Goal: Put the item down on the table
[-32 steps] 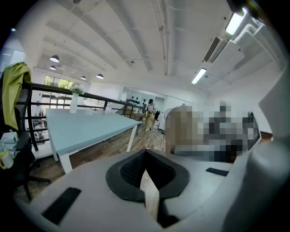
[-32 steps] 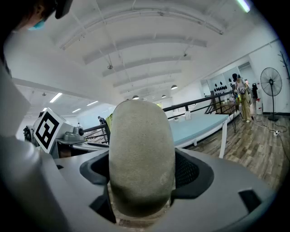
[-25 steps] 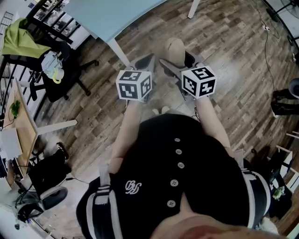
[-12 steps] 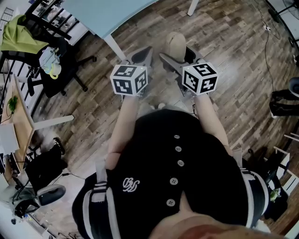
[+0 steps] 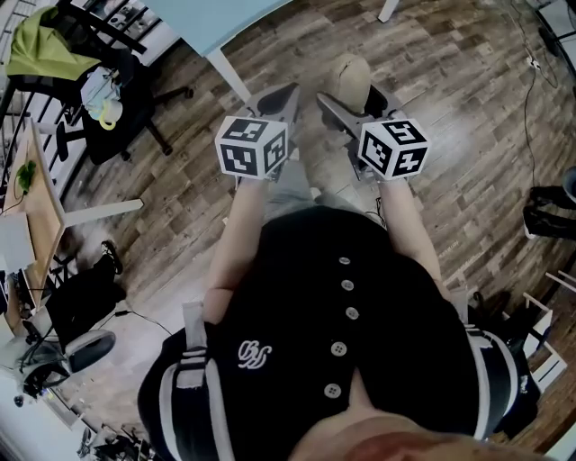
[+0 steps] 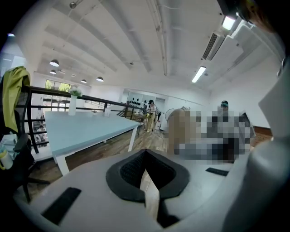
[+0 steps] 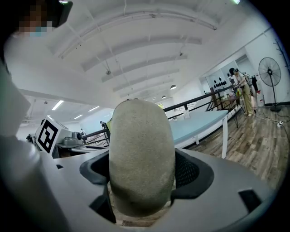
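A beige, rounded, rough-surfaced item [image 5: 349, 77] [image 7: 141, 149] stands upright between the jaws of my right gripper [image 5: 345, 101] [image 7: 141, 183], which is shut on it above the wooden floor. In the left gripper view the item [image 6: 180, 129] shows at right, partly under a mosaic patch. My left gripper [image 5: 286, 97] [image 6: 147, 181] is beside it, shut, its pads meeting with nothing between them. The light blue table [image 5: 207, 22] [image 6: 77, 129] [image 7: 199, 121] lies ahead and to the left, at a distance from both grippers.
A black office chair [image 5: 108, 99] with a green cloth [image 5: 40, 45] stands left of the table. A wooden desk [image 5: 45, 225] and bags [image 5: 76, 311] are at far left. A black railing [image 6: 68, 97] runs behind the table; people stand far off.
Both grippers have shifted slightly forward and to the right. The right one still holds the beige item, and the left one stays shut.
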The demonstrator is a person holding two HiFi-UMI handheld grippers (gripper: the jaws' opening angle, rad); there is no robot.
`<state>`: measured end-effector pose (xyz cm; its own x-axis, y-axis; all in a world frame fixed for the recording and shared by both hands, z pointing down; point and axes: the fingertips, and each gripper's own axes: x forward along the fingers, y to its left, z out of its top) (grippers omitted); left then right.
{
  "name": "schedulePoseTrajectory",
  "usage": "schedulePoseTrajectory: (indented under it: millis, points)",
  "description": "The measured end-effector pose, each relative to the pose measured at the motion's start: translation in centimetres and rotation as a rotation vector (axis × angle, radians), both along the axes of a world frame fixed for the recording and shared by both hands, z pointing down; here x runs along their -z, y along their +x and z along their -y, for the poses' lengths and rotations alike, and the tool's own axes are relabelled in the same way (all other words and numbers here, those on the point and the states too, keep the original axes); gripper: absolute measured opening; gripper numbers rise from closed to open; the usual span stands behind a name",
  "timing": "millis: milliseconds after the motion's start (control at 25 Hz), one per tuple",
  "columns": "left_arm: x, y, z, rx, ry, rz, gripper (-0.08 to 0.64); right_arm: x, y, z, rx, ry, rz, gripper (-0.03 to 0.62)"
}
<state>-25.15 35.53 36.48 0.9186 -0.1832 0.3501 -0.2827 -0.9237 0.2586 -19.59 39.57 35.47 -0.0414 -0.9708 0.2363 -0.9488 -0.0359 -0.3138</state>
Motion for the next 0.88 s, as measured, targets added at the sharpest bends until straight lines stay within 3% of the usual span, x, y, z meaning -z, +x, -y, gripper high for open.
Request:
schedulePoseTrajectory:
  millis: [400,880]
  points:
    - [-1.1,3.8,4.9,-0.026,-0.029,-0.003,0.009,-1.3,3.8,4.3,-0.032,-0.021,-0.005,0.397]
    - [1.1,11.2,17.9,-0.039,-0.037,-0.047,0.009,1.7,11.5,17.1,-0.066,0.025,-0.066,0.397]
